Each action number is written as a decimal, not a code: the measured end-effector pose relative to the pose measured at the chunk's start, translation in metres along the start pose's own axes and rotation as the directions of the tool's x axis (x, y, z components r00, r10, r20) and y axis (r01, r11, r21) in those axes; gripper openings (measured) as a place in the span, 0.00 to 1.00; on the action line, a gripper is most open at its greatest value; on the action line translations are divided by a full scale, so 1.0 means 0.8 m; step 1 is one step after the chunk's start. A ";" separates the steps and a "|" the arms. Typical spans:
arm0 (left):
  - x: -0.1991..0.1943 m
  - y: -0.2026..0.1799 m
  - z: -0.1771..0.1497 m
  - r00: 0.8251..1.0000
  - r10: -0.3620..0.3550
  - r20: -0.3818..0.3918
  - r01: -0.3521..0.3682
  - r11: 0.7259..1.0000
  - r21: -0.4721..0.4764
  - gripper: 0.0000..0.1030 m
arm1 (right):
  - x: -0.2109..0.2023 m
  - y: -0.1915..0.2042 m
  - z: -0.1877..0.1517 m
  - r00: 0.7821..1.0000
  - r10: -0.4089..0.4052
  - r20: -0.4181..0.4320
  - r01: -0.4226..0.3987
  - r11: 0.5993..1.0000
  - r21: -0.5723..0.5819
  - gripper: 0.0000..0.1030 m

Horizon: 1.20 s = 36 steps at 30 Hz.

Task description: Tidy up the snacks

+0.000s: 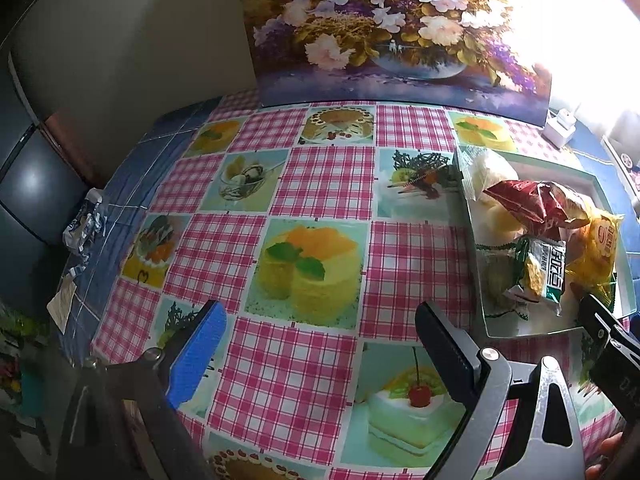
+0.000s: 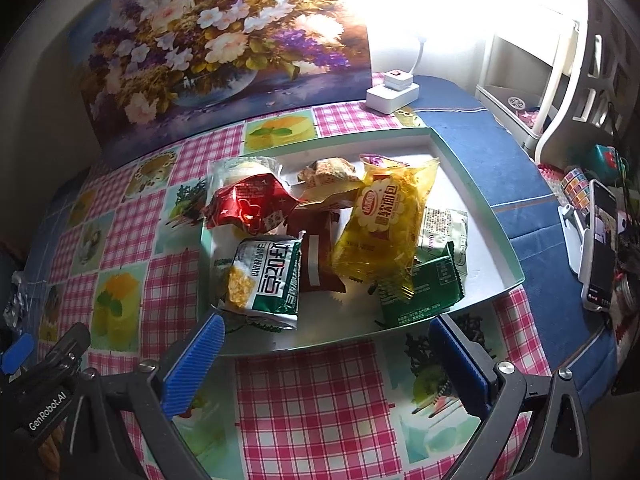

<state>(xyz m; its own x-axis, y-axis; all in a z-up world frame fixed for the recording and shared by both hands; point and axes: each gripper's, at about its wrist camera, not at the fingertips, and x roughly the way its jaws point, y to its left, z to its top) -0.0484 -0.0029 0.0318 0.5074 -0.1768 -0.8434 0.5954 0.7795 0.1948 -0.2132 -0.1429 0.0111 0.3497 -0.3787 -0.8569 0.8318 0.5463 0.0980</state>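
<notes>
While I scan the left wrist view, my left tool (image 1: 320,344) hangs wide and holds nothing over the checked bench (image 1: 304,184); snacks sit heaped in the pale tray (image 1: 600,184) off to its right, green-white packet (image 1: 540,276) nearest, red packet (image 1: 528,196) and yellow packet (image 1: 596,252) behind; part of the other tool shows at the right edge; plenty of bare cloth ahead, crumpled wrappers (image 1: 84,228) near the left bench edge, flower picture (image 1: 400,28) closing the back.

Right wrist view: right tool (image 2: 324,352) spread wide, nothing gripped, just short of the tray (image 2: 472,168) near rim; green-white packet (image 2: 264,276) by its left finger, brown packet (image 2: 316,256), yellow packet (image 2: 384,220), dark green packet (image 2: 420,292), red packet (image 2: 248,204) overlapping in a loose pile.

My read: snacks all lie in the tray but jumbled; fits either gathering finished or sorting still due, can't settle which. Any pick needs a low approach over the rim; room is open right of the pile; white plug block (image 2: 392,92) and phone stand (image 2: 592,248) bound the far and right sides.
</notes>
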 end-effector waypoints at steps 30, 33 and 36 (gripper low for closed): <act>0.013 -0.001 0.000 0.999 -0.016 -0.046 0.017 1.000 0.019 0.93 | 0.002 0.010 0.005 1.000 0.009 0.002 -0.009 0.998 -0.055 1.00; 0.015 -0.001 0.000 0.999 -0.016 -0.051 0.017 1.000 0.018 0.93 | 0.002 0.011 0.005 1.000 0.008 0.002 -0.008 0.999 -0.054 1.00; 0.016 0.000 0.001 0.999 -0.014 -0.052 0.015 1.000 0.013 0.93 | 0.002 0.011 0.005 1.000 0.008 0.003 -0.008 0.998 -0.054 1.00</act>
<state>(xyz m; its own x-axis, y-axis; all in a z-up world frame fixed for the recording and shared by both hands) -0.0417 -0.0052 0.0215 0.4657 -0.1561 -0.8711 0.6110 0.7688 0.1889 -0.2036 -0.1417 0.0124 0.3578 -0.3761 -0.8547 0.8043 0.5892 0.0775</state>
